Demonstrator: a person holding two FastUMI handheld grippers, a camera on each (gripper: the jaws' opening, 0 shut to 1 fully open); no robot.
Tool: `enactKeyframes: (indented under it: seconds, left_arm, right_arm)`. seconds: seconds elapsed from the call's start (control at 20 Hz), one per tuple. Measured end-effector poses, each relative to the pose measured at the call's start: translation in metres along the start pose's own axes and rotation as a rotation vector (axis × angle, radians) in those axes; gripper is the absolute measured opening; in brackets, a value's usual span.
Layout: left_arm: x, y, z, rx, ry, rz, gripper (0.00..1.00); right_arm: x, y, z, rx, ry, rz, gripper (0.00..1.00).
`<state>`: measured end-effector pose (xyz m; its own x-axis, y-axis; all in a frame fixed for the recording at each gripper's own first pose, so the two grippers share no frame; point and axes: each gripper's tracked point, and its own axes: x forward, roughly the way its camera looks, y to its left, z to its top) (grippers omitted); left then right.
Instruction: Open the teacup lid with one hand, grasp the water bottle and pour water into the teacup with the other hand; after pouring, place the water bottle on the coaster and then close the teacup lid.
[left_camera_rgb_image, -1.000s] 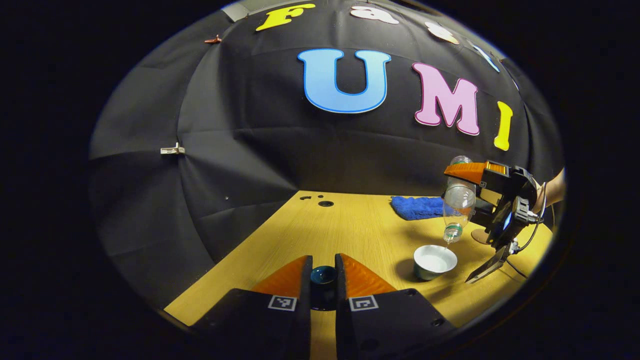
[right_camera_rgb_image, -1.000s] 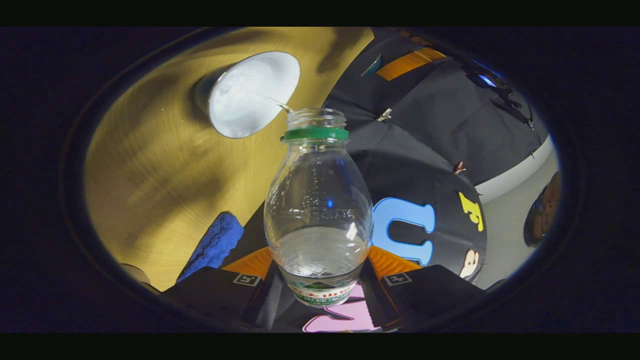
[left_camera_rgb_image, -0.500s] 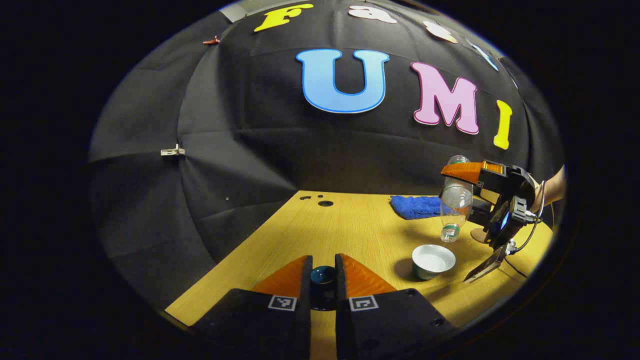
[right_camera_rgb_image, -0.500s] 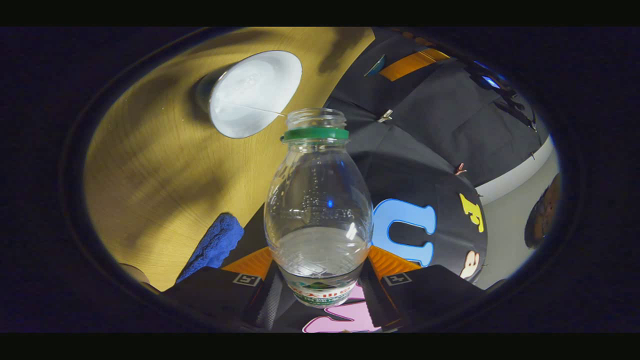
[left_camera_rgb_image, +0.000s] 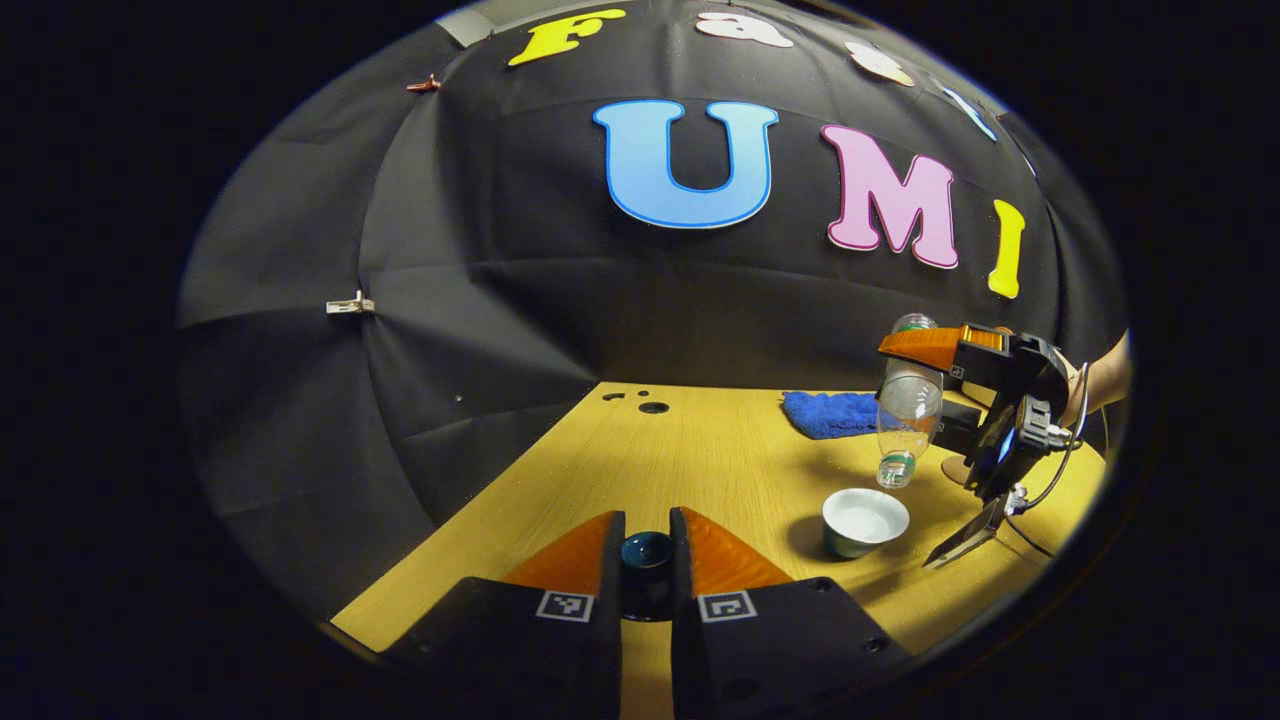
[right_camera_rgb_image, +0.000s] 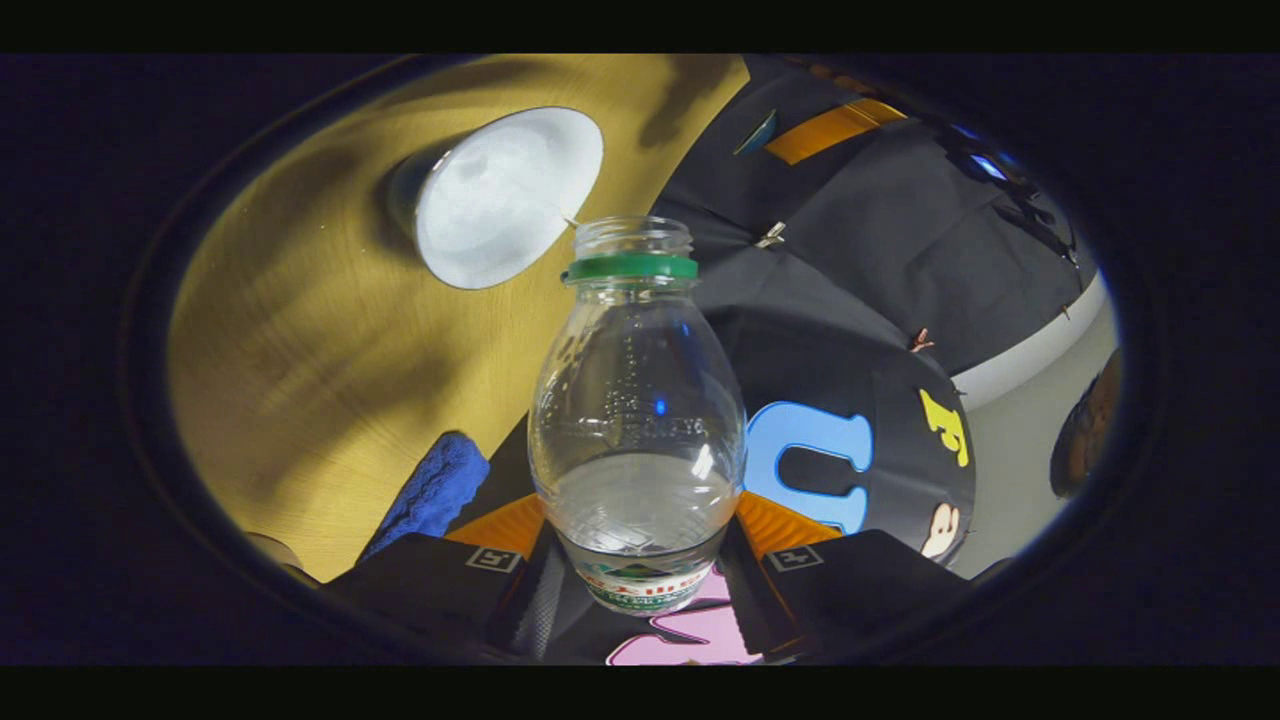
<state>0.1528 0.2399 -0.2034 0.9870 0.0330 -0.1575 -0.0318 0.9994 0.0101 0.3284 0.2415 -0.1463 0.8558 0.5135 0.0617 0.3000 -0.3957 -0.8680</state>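
Clear bottle (right_camera_rgb_image: 637, 420), clamped by the right gripper (right_camera_rgb_image: 640, 560), tips over the teacup (left_camera_rgb_image: 865, 520); right it slowly. Left gripper (left_camera_rgb_image: 646, 560) grips the lid (left_camera_rgb_image: 646, 550).

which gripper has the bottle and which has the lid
The right gripper clamps the water bottle, tipped mouth-down over the open teacup. The left gripper pinches the dark teacup lid over the table.
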Motion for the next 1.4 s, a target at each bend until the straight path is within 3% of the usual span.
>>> enactKeyframes:
  seconds: [0.15,0.25,0.4,0.5,0.6,0.7,0.85,0.95,1.05,1.2,1.3,1.4]
  left_arm:
    - [-0.002,-0.003,0.003,0.0,-0.006,0.005,0.2]
    - [-0.004,-0.003,0.007,0.003,-0.013,0.014,0.27]
    - [-0.006,-0.008,0.011,0.003,-0.021,0.03,0.2]
    - [-0.008,-0.013,0.012,0.006,-0.023,0.041,0.27]
    - [-0.011,-0.02,0.018,0.012,-0.031,0.049,0.24]
    - [-0.014,-0.03,0.023,0.007,-0.038,0.051,0.27]
    - [-0.017,-0.05,0.031,-0.044,-0.046,0.041,0.2]
    - [-0.016,-0.06,0.036,-0.054,-0.055,0.046,0.24]
    - [-0.017,-0.07,0.039,-0.055,-0.061,0.048,0.24]
    - [-0.016,-0.09,0.04,-0.059,-0.063,0.039,0.24]
    - [-0.015,-0.101,0.042,-0.059,-0.071,0.03,0.24]
    - [-0.013,-0.114,0.044,-0.054,-0.074,0.016,0.24]
  right_arm:
    - [-0.002,-0.001,-0.006,0.014,0.012,0.002,0.73]
    - [-0.005,0.0,-0.018,0.055,0.048,0.013,0.73]
    - [-0.015,0.004,-0.043,0.19,0.161,0.052,0.73]
    - [-0.026,0.006,-0.062,0.351,0.253,0.076,0.73]
    - [-0.037,0.005,-0.082,0.508,0.341,0.091,0.73]
    - [-0.051,0.009,-0.105,0.689,0.45,0.113,0.73]
    - [-0.078,0.024,-0.138,1.011,0.596,0.133,0.73]
    - [-0.084,0.028,-0.167,1.144,0.659,0.118,0.74]
    - [-0.101,0.032,-0.178,1.281,0.689,0.097,0.74]
    - [-0.112,0.044,-0.184,1.603,0.697,0.063,0.74]
    - [-0.116,0.067,-0.179,1.804,0.701,0.087,0.74]
    - [-0.122,0.079,-0.174,1.907,0.671,0.061,0.74]
